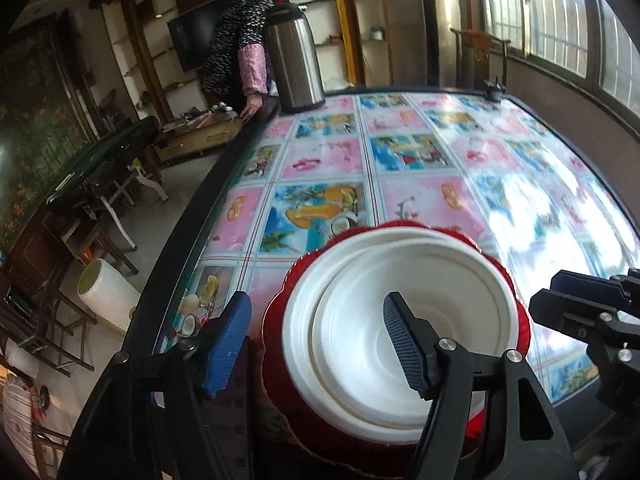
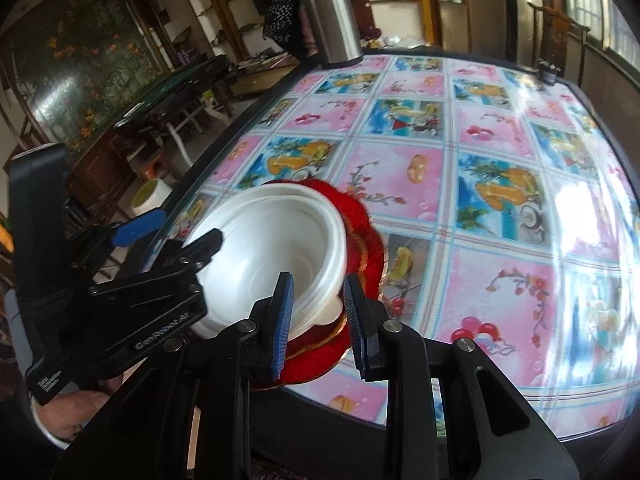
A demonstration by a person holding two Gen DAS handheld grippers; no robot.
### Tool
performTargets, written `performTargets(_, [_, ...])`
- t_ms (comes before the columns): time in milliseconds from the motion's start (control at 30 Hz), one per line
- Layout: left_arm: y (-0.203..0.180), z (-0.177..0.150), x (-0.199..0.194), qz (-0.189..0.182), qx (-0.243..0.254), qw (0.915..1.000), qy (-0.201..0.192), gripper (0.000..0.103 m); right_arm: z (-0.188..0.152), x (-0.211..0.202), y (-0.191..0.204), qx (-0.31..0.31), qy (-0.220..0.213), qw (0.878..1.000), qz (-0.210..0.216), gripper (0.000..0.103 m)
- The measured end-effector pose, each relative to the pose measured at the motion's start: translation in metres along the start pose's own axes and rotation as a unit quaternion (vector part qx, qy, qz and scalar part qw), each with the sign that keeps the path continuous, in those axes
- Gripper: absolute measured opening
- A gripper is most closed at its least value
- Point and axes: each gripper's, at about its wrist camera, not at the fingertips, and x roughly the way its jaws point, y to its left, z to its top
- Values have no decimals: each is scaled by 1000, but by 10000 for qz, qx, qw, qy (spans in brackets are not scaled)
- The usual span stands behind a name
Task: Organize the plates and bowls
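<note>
White nested bowls (image 1: 400, 320) sit stacked on red scalloped plates (image 1: 280, 344) at the near edge of the table. My left gripper (image 1: 316, 344) is open, its fingers straddling the near left side of the stack: one finger (image 1: 228, 344) outside, the other (image 1: 404, 344) over the bowl's inside. In the right wrist view the bowls (image 2: 276, 248) and red plates (image 2: 360, 240) lie ahead left. My right gripper (image 2: 318, 320) is open around the bowls' rim, one finger (image 2: 282, 320) inside, the other (image 2: 356, 320) outside. The left gripper also shows in the right wrist view (image 2: 168, 232), and the right gripper shows at the right edge of the left wrist view (image 1: 592, 304).
The glass-topped table (image 2: 480, 160) has a pink and blue patterned cloth. A steel thermos jug (image 1: 294, 60) stands at its far left corner, a small dark object (image 1: 494, 90) at the far edge. A person (image 1: 244, 40) stands beyond the table. A white roll (image 1: 108, 292) lies off the left edge.
</note>
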Motion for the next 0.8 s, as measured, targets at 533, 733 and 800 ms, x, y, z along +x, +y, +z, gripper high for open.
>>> performTargets(533, [9, -13, 6, 62, -1198, 9922, -330, 74, 5, 3, -9, 143, -810, 9937, -762, 48])
performTargets(733, [9, -15, 5, 59, -1135, 9931, -295, 77, 0, 8, -10, 184, -804, 9942, -694, 48])
performTargets(800, [7, -17, 4, 119, -1098, 9934, -310, 78, -1, 7, -9, 170, -807, 9941, -705, 48])
